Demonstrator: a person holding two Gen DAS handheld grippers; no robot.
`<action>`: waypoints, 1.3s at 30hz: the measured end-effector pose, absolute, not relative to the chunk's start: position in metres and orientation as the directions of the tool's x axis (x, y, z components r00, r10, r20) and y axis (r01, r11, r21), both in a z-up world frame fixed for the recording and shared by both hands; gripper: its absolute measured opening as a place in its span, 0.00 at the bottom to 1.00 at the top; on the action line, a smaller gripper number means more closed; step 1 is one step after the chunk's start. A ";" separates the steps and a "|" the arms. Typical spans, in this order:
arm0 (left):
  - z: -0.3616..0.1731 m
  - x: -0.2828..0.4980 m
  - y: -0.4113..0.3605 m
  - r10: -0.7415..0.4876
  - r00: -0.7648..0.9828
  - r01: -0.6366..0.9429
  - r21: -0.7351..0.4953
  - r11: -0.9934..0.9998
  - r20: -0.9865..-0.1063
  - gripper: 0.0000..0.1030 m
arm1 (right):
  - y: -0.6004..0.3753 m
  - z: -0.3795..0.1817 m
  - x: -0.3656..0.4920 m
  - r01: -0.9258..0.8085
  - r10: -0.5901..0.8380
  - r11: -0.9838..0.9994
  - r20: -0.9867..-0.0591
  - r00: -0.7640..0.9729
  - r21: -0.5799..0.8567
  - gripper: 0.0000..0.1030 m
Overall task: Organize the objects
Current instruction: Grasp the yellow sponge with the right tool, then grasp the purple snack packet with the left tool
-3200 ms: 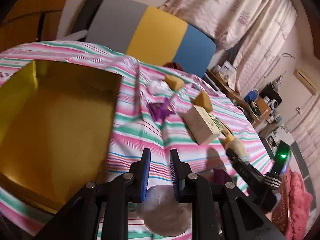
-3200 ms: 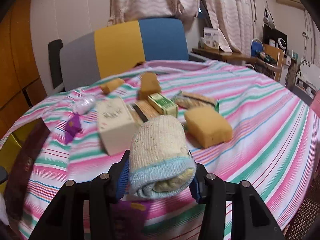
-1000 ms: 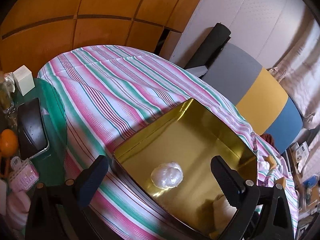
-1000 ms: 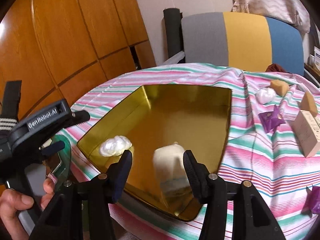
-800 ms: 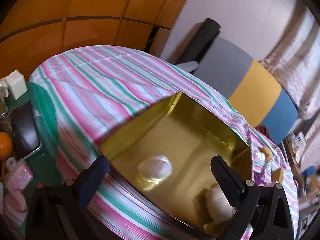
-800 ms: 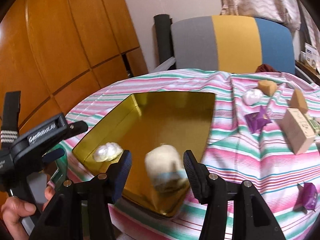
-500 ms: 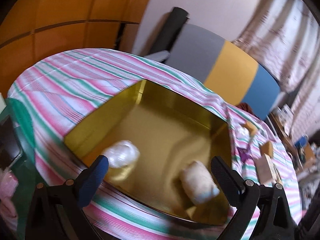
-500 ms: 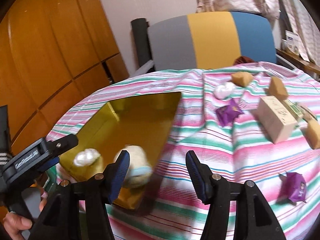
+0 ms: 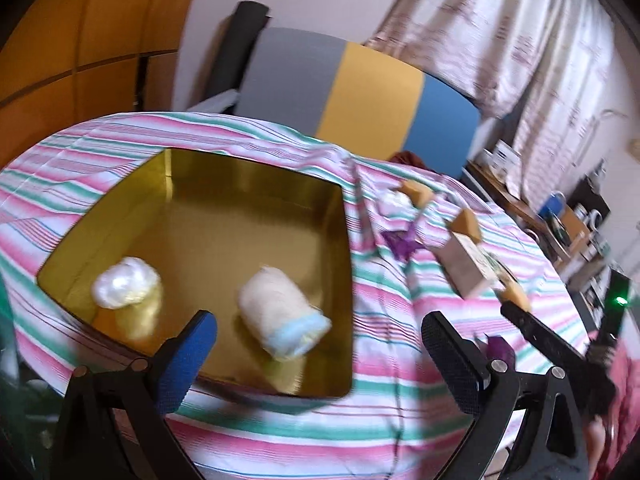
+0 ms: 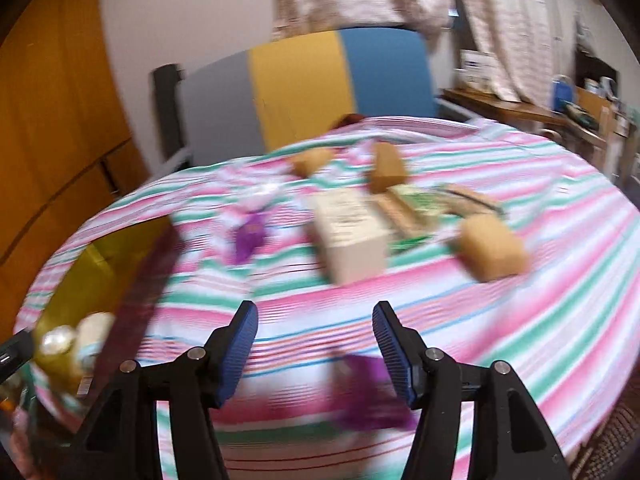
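Observation:
A gold tin [image 9: 256, 184] sits on the striped cloth and holds a rolled cream sock with a blue cuff [image 9: 282, 314] and a white plastic ball [image 9: 126, 288]. My left gripper [image 9: 318, 354] is open and empty above the tin's near edge. My right gripper [image 10: 314, 342] is open and empty over the cloth, with a purple wrapper [image 10: 370, 392] just below it. The tin [image 10: 108, 264] shows at the left of the right wrist view. A cream box [image 10: 350, 236], a purple wrapper [image 10: 252, 234] and tan sponges [image 10: 490, 254] lie beyond.
A grey, yellow and blue chair back [image 9: 352, 92] stands behind the table. In the left wrist view a cream box [image 9: 466, 266], sponges [image 9: 466, 222] and a purple wrapper [image 9: 402, 240] lie right of the tin. The right gripper's body [image 9: 560, 352] is at far right.
The right gripper let go of the sock in the tin, and the left gripper released the white ball there. Both views have swung right, toward the loose objects.

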State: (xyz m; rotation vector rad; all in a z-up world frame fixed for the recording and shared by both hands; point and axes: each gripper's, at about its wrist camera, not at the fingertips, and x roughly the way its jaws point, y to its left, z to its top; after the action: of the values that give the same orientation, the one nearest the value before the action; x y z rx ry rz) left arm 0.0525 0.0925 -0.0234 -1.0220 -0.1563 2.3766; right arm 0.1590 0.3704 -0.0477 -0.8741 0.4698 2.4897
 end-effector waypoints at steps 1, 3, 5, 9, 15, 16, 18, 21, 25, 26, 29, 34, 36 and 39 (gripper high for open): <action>-0.024 0.056 0.098 0.533 -0.550 -0.452 -0.308 -0.837 -0.643 1.00 | 0.381 -0.050 0.163 -0.545 0.328 -0.824 -0.653 -0.683 0.156 0.65; -0.025 0.061 0.106 0.546 -0.530 -0.476 -0.304 -0.825 -0.649 1.00 | 0.405 -0.056 0.173 -0.601 0.384 -0.787 -0.654 -0.651 0.136 0.69; -0.025 0.067 0.116 0.553 -0.514 -0.499 -0.295 -0.815 -0.656 1.00 | 0.429 -0.061 0.176 -0.643 0.434 -0.758 -0.647 -0.626 0.113 0.72; -0.024 0.075 0.136 0.567 -0.483 -0.543 -0.280 -0.792 -0.667 1.00 | 0.475 -0.067 0.173 -0.684 0.503 -0.728 -0.645 -0.576 0.043 0.72; -0.026 0.083 0.160 0.576 -0.451 -0.581 -0.265 -0.769 -0.682 1.00 | 0.516 -0.074 0.154 -0.631 0.484 -0.776 -0.645 -0.591 -0.005 0.72; -0.026 0.083 0.165 0.576 -0.444 -0.587 -0.264 -0.766 -0.686 1.00 | 0.520 -0.077 0.150 -0.613 0.474 -0.790 -0.647 -0.597 -0.013 0.72; -0.028 0.083 0.177 0.573 -0.435 -0.601 -0.251 -0.759 -0.694 1.00 | 0.526 -0.085 0.143 -0.593 0.471 -0.804 -0.654 -0.592 -0.042 0.72; -0.033 0.082 0.191 0.569 -0.412 -0.618 -0.240 -0.748 -0.711 1.00 | 0.530 -0.095 0.138 -0.583 0.441 -0.812 -0.684 -0.580 -0.029 0.72; -0.039 0.083 0.218 0.578 -0.374 -0.648 -0.241 -0.723 -0.725 1.00 | 0.530 -0.102 0.138 -0.581 0.430 -0.814 -0.692 -0.580 -0.019 0.64; -0.041 0.084 0.226 0.579 -0.364 -0.659 -0.237 -0.714 -0.730 1.00 | 0.530 -0.103 0.138 -0.594 0.443 -0.804 -0.691 -0.571 -0.024 0.59; -0.046 0.087 0.253 0.592 -0.323 -0.697 -0.237 -0.677 -0.739 1.00 | 0.530 -0.103 0.141 -0.602 0.452 -0.798 -0.681 -0.575 -0.022 0.56; -0.060 0.088 0.295 0.601 -0.227 -0.733 -0.272 -0.624 -0.767 1.00 | 0.521 -0.104 0.139 -0.613 0.506 -0.785 -0.661 -0.554 -0.086 0.55; -0.067 0.087 0.310 0.605 -0.175 -0.740 -0.302 -0.602 -0.777 1.00 | 0.520 -0.104 0.140 -0.616 0.515 -0.782 -0.655 -0.552 -0.095 0.56; -0.072 0.086 0.322 0.641 -0.139 -0.736 -0.354 -0.577 -0.755 1.00 | 0.523 -0.104 0.141 -0.623 0.509 -0.778 -0.657 -0.556 -0.075 0.56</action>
State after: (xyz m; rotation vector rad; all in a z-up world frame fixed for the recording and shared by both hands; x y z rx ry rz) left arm 0.0862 0.3224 -0.0717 -1.1607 0.1242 1.8560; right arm 0.1415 0.5232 -0.1040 -0.9020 0.2182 2.3056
